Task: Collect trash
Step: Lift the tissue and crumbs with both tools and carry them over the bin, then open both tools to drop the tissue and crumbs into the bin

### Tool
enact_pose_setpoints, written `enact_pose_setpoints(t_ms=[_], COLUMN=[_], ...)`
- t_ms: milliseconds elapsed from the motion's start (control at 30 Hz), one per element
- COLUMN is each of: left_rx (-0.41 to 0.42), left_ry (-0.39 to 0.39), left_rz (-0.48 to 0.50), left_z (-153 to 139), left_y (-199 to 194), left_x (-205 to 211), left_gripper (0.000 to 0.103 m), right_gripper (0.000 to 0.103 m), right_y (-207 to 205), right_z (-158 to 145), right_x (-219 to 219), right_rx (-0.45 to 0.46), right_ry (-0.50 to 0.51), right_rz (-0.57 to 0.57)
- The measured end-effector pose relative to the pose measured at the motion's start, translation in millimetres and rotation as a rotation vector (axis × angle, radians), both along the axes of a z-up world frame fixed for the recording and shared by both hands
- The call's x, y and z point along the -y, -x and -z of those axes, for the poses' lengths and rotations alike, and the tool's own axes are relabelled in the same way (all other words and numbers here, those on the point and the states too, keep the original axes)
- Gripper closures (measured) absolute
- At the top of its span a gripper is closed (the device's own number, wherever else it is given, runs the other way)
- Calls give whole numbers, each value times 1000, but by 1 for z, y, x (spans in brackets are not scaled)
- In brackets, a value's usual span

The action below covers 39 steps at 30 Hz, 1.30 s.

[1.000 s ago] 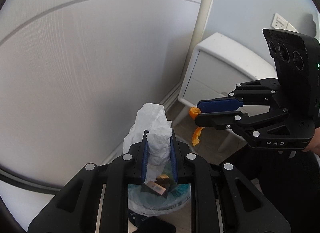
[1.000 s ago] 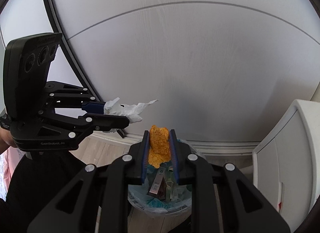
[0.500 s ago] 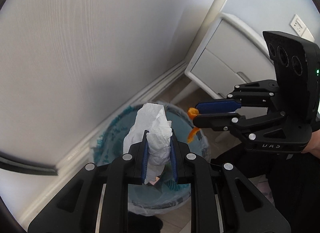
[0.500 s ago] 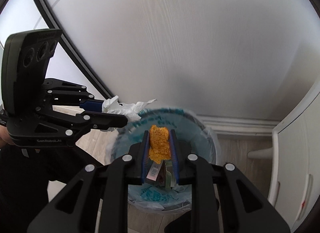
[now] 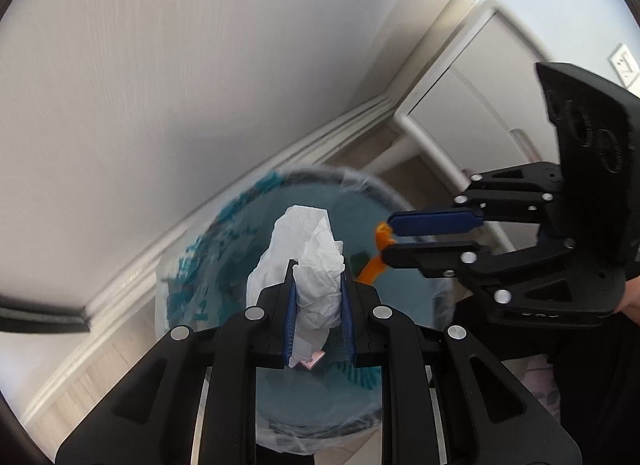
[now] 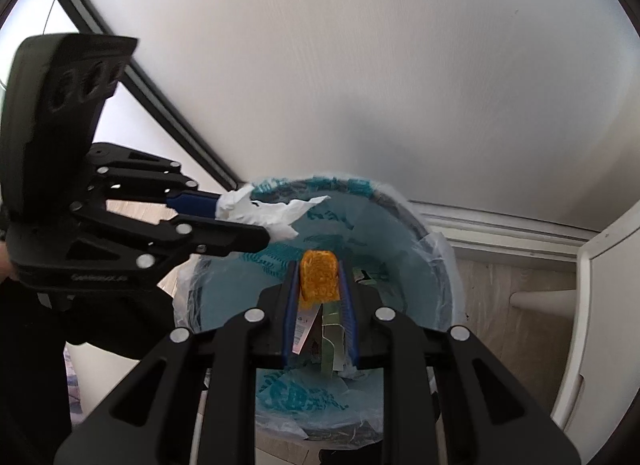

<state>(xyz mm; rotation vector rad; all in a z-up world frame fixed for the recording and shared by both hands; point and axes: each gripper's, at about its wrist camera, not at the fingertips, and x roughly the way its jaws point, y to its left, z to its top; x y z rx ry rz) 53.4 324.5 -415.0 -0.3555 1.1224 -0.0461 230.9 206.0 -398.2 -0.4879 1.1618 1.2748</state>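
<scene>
My left gripper (image 5: 319,273) is shut on a crumpled white tissue (image 5: 308,261), held just above the mouth of a round bin lined with a clear, teal-printed bag (image 5: 224,249). My right gripper (image 6: 319,269) is shut on a piece of orange peel (image 6: 319,279) over the same bin (image 6: 424,261). Each gripper shows in the other's view: the right one (image 5: 386,243) with the peel (image 5: 374,265) at the bin's right side, the left one (image 6: 256,221) with the tissue (image 6: 272,211) at its left rim. Wrappers and paper scraps (image 6: 320,329) lie in the bin.
A frosted glass panel (image 6: 360,85) with a white skirting (image 6: 500,229) stands right behind the bin. A white cabinet (image 5: 472,97) on legs stands to the right of it. Wood-look floor (image 6: 516,277) surrounds the bin. Dark clothing of the person (image 6: 32,365) fills the left.
Both grippers have come down and tipped toward the bin, which now looks much larger and fills the lower middle of each view. The tissue and the peel stay gripped.
</scene>
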Motion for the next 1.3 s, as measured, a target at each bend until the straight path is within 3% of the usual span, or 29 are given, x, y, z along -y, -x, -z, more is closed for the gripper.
enact_pose_setpoints(t_ms=[167, 367, 867, 1300], left_rx=[-87, -130, -221, -247], left_ry=[-6, -3, -2, -19], left_rz=[20, 32, 23, 54], left_z=[28, 50, 78, 87], left_y=[-8, -15, -18, -14], left_x=[3, -2, 12, 21], left_gripper=[86, 86, 86, 86], right_gripper=[82, 82, 83, 83], right_y=[-1, -3, 19, 20], right_z=[28, 47, 91, 117], right_x=[-2, -9, -28, -42], right_rx=[-47, -60, -46, -38], right_ry=[47, 71, 163, 220], right_rz=[-6, -16, -57, -70])
